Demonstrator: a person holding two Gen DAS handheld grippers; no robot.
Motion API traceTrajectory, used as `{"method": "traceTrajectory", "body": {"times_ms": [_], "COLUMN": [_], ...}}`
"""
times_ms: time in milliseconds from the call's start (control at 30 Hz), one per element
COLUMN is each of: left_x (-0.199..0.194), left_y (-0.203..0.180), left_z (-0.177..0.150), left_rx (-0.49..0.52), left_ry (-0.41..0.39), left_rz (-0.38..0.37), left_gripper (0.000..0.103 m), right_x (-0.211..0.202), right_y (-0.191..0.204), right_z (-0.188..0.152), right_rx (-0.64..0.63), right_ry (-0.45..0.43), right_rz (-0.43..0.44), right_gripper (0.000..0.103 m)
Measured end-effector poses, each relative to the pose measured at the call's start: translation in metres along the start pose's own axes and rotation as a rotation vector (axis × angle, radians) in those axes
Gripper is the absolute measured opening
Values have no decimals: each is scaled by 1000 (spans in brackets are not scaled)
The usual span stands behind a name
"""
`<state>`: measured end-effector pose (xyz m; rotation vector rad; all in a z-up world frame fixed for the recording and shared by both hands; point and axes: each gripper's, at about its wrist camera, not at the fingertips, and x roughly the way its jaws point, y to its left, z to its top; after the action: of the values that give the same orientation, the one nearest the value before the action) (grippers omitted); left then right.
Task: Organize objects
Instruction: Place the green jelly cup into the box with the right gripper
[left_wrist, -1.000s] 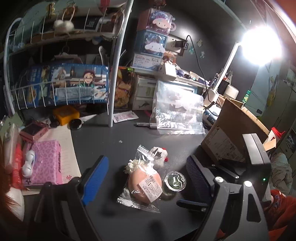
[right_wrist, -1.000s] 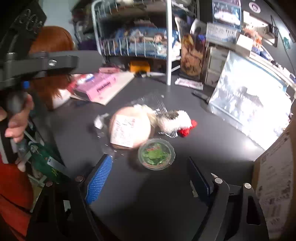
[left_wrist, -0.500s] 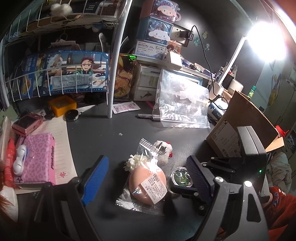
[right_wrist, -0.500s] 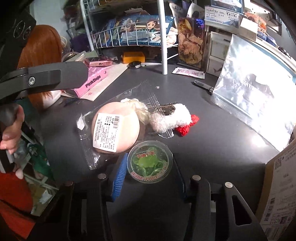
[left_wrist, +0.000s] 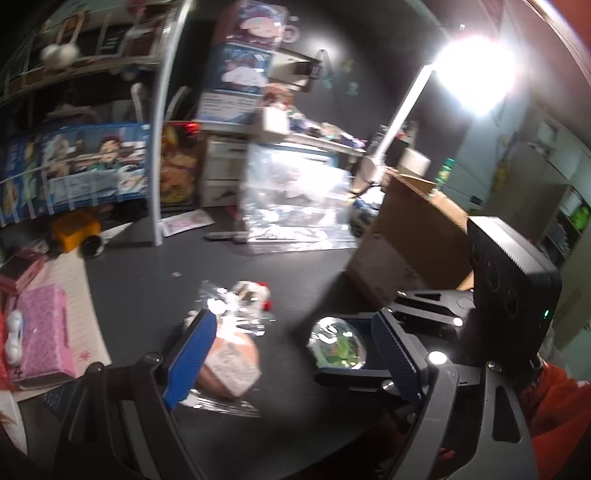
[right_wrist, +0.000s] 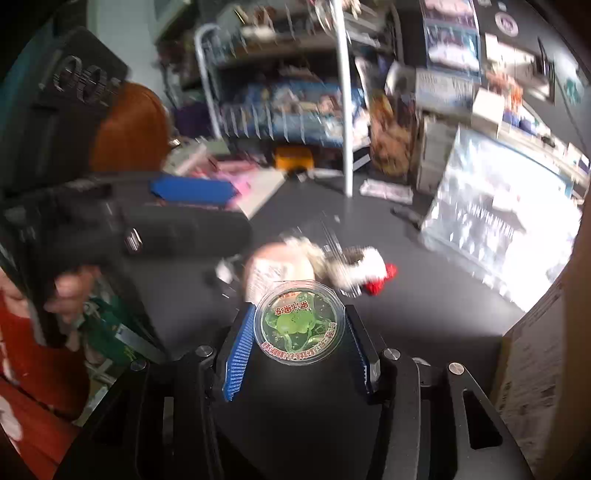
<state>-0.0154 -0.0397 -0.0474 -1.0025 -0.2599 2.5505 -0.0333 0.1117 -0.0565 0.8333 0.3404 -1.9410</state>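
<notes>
Lifted since half a second ago, the small round clear plastic cup with green jelly inside (right_wrist: 300, 326) now sits off the dark bench (right_wrist: 424, 306), pinched at its rim between the blue ribbed pads (right_wrist: 240, 354) of the right tongs (right_wrist: 301, 343), whose jaws are drawn in tight against both sides of it. Its flat transparent lid carries red lettering around the edge and above a pale green blob that glistens under the lamp. In the left wrist view the same cup (left_wrist: 340, 345) appears as a glossy dome held in front of the right tool's black body.

The left tongs (left_wrist: 291, 354) are spread wide and hold nothing; the near blue pad (left_wrist: 190, 360) overlaps a peach-coloured round soft toy in a crinkly clear wrapper with a white label (left_wrist: 227, 363), which lies on the bench. Just beyond it rests a small white fluffy plush with a red tuft (left_wrist: 255, 291), touching the wrapper's far edge.

The bench surface is matte black. A large shiny clear zip bag (left_wrist: 295, 206) stands toward the back, a brown cardboard box (left_wrist: 406, 243) sits at the right, and a pink patterned packet (left_wrist: 44, 332) lies on lined paper at the left. Behind these rises a white wire shelf rack (left_wrist: 159, 147) filled with illustrated boxes, and a bright desk lamp (left_wrist: 476, 70) glares at the upper right. Both views are blurred by motion.
</notes>
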Motion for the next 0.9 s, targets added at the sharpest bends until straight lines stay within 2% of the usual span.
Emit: {"method": "traceTrajectory", "body": {"times_ms": [67,233,300,567,700,900], "left_x": [-2,-3,0,27,54,101], "left_y": [-11,-38,-50,-105,-133,-168], "left_z": [5,27,38,87,111,140], "left_rx": [28,59,68,135,159,180], "left_ry": [11,48,64,112,149,217], "left_rz": [-40,-156,-189,-263,-316,-358], "left_gripper": [82,67,58,38,33,33], "right_x": [-16,-58,-72,-126,-148,-167], "right_y": [5,11,8,-33,-62,-116], "right_z": [6,18,20,20,15,12], "right_rx": [-20,-82,-100,-77,-43,41], "right_ry": [-35,-120,-147,-211,-214,-169], "right_rz": [0,-51,-82,-189,-248,-278], "right_gripper": [42,42,42,42,42,42]}}
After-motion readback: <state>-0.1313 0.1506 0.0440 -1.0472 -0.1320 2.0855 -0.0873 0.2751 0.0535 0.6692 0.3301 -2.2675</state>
